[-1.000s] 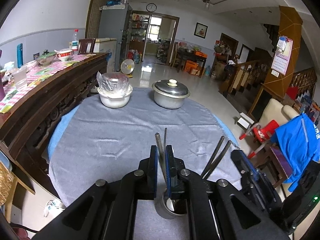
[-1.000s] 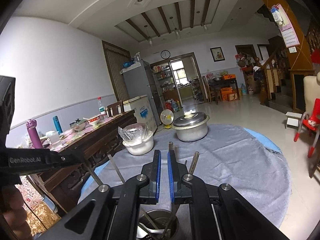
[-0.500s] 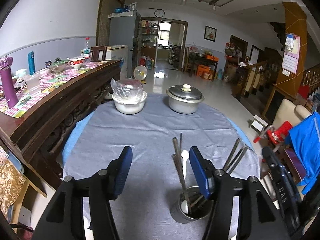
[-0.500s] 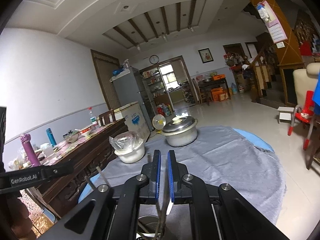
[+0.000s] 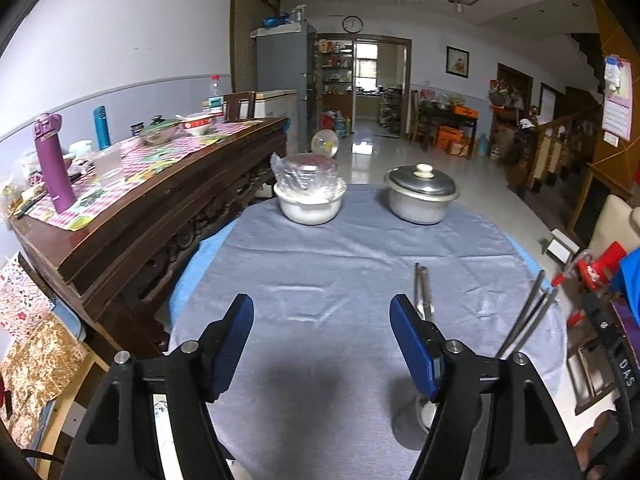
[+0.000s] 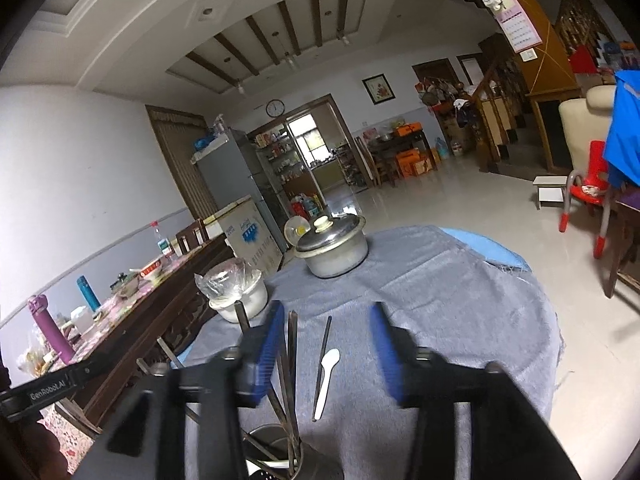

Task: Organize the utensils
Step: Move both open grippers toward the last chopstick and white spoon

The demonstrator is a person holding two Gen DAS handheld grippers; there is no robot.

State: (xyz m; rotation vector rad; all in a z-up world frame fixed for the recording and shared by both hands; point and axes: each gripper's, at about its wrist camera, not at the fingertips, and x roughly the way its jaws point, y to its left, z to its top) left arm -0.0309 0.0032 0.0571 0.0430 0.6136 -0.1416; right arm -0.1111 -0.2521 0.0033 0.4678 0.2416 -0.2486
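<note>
A steel utensil holder stands on the grey cloth, half hidden behind my left gripper's right finger. Dark chopsticks rise from it, and more chopsticks lean out to the right. My left gripper is open and its jaws are still opening, with only cloth between them. My right gripper hangs just above the holder, jaws opening. A white spoon and a thin chopstick show between them, free of the pads. Further chopsticks stand beside its left pad.
A lidded metal pot and a white bowl covered in plastic wrap sit at the far side of the round table. A carved wooden sideboard with bottles flanks the left. A red chair stands on the right.
Both grippers have gone from shut to open. The left one let go of its chopsticks in the holder, which now sits lower right in its view. The right one released the spoon and chopstick.
</note>
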